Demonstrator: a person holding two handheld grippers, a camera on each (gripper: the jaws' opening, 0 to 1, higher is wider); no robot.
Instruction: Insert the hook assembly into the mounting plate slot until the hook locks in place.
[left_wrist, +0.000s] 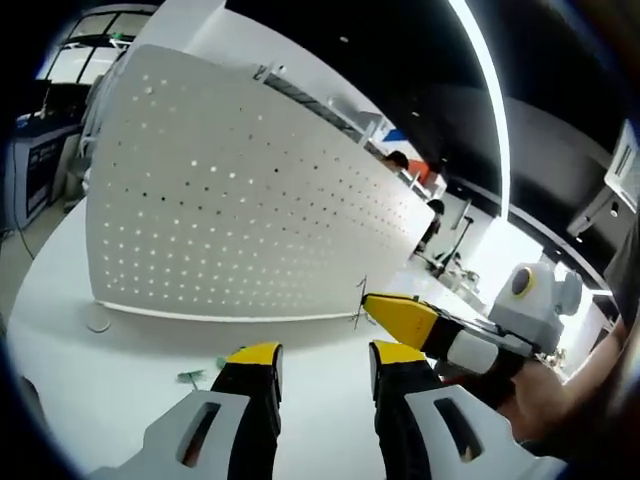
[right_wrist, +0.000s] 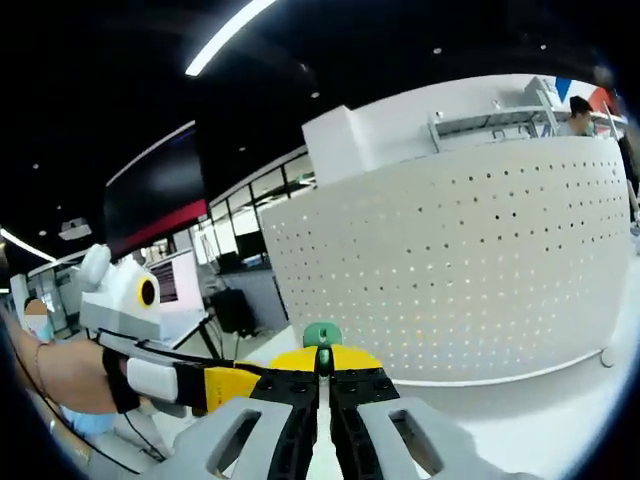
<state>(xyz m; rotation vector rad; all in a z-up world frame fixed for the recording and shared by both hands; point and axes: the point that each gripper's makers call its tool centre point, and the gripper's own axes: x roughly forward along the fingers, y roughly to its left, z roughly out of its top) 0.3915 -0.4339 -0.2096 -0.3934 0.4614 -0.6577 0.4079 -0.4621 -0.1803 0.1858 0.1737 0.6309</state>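
Observation:
A white perforated mounting plate (left_wrist: 240, 200) stands upright on the white table (left_wrist: 120, 390); it also shows in the right gripper view (right_wrist: 470, 260). My right gripper (right_wrist: 322, 368) is shut on the hook assembly (right_wrist: 322, 335), whose green top pokes above the jaws. In the left gripper view the right gripper (left_wrist: 395, 312) comes in from the right, and the hook's thin wire (left_wrist: 360, 300) is close to the plate's lower right corner. My left gripper (left_wrist: 326, 358) is open, with nothing between its jaws, and is aimed at the plate's base.
A small green piece (left_wrist: 190, 377) lies on the table just left of my left jaw. A round white disc (left_wrist: 97, 322) sits by the plate's lower left corner. A hand (left_wrist: 560, 400) holds the right gripper. People sit in the background (left_wrist: 400, 160).

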